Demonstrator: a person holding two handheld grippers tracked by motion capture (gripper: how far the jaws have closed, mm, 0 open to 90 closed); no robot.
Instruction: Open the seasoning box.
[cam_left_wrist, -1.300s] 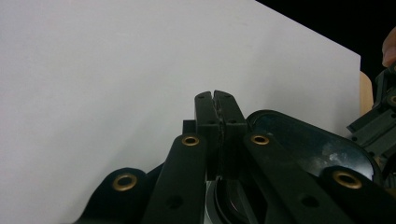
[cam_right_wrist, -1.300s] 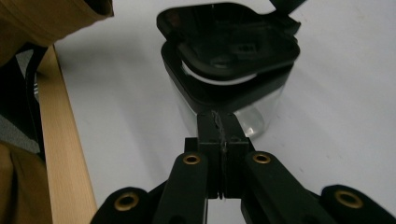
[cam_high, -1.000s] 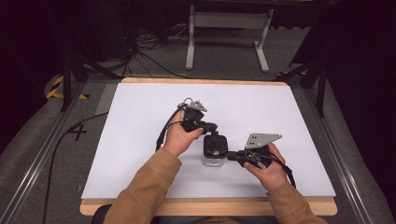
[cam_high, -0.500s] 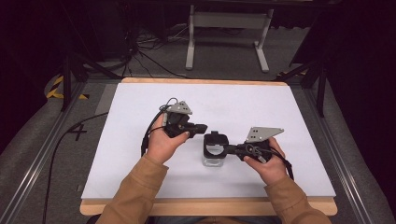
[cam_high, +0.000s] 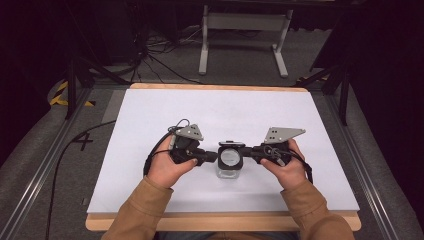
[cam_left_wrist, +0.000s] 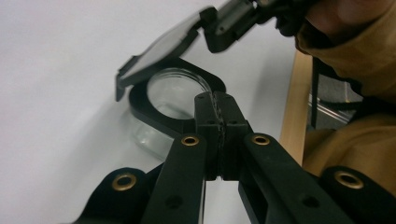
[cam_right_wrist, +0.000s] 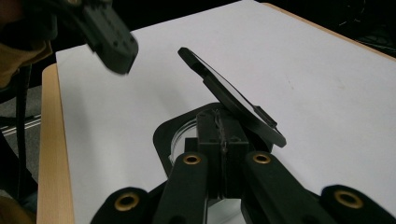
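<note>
While both our grippers sit shut, the right gripper (cam_high: 252, 151) seems pinched on the black collar of the glass jar (cam_high: 229, 159) mid-table (cam_high: 150, 125); left gripper (cam_high: 212, 157) empty, just beside it; hinged lid (cam_right_wrist: 233, 100) tilted open.

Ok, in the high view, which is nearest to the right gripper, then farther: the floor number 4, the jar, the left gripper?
1. Jar, close beside it, centre.
2. Left gripper, on the jar's other side.
3. Number 4, on the floor left of the table.
</note>
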